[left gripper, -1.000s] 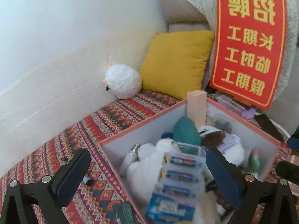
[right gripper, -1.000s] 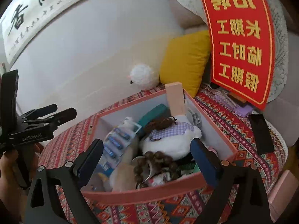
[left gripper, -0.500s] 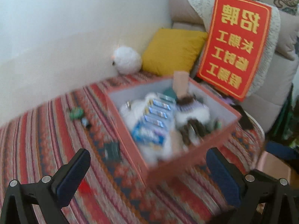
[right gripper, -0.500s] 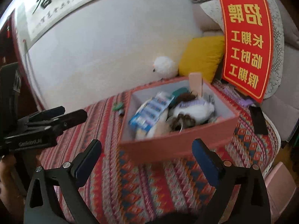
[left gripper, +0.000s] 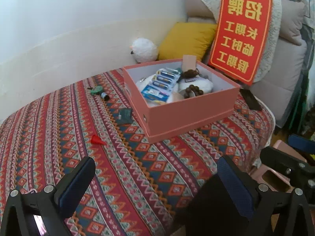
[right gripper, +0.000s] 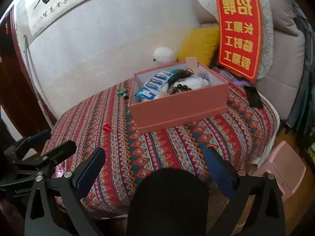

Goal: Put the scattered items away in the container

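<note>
A pink box [left gripper: 189, 114] [right gripper: 181, 106] sits on the patterned bed cover, filled with a battery pack [left gripper: 160, 84], a white plush, wooden beads [left gripper: 194, 90] and a pink block. Loose on the cover to its left lie a green item [left gripper: 96, 89] [right gripper: 121, 91] with a small dark cylinder [left gripper: 105, 96], a dark card [left gripper: 125, 115] and a small red cone [left gripper: 97, 139] [right gripper: 107, 127]. My left gripper [left gripper: 155, 182] is open and empty, well back from the box. My right gripper [right gripper: 155, 169] is open and empty too, near the bed's front edge.
A red sign [left gripper: 240, 33], a yellow cushion [left gripper: 185, 39] and a white fluffy toy [left gripper: 144, 50] stand behind the box against the wall. A black phone [right gripper: 254, 96] lies right of the box. A pink stool [right gripper: 279, 171] is beside the bed. A dark rounded shape [right gripper: 169, 200] fills the bottom.
Both grippers have pulled back and up from over the box, so the whole bed and loose items now show. Both stay open and empty.
</note>
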Demonstrator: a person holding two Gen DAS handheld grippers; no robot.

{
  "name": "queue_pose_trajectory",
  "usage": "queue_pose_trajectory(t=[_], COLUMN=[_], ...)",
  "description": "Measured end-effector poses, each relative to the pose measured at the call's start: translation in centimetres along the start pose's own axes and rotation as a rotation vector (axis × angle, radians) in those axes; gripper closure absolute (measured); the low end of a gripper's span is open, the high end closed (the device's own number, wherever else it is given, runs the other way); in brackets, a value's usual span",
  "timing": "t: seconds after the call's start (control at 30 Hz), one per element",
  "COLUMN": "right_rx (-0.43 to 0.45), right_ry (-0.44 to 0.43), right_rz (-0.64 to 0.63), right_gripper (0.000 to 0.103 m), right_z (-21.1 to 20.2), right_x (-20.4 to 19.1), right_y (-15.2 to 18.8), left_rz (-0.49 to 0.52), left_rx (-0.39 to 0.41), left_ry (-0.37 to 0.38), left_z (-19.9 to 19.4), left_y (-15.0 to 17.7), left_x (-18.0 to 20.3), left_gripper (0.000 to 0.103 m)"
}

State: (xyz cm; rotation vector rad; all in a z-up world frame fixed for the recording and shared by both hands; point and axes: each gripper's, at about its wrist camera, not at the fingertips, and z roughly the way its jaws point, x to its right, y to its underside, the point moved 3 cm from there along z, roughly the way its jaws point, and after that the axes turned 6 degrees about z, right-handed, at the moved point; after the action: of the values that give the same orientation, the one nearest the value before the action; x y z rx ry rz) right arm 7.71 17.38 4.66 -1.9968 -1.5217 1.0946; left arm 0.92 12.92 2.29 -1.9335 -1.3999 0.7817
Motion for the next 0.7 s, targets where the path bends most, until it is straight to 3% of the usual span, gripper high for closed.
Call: queue_pose_trajectory(t=[0.33, 0.7], right_rx=[0.045, 0.061], right_ry=[0.011, 0.007], right_rz=[-0.009, -0.045], right_gripper=[0.001, 0.001], right_z=[-4.4, -5.5], right_x=[-0.5, -2.2], right_y=[0.4, -0.1], left_rz=[-0.031, -0.050], left_rx=[0.034, 0.051], left_ry=[0.032, 0.042], left_z=[-3.5, -4.8], left_y=[0.5, 0.6], left_x=[0.3, 0.2], left_gripper=[0.001, 0.001])
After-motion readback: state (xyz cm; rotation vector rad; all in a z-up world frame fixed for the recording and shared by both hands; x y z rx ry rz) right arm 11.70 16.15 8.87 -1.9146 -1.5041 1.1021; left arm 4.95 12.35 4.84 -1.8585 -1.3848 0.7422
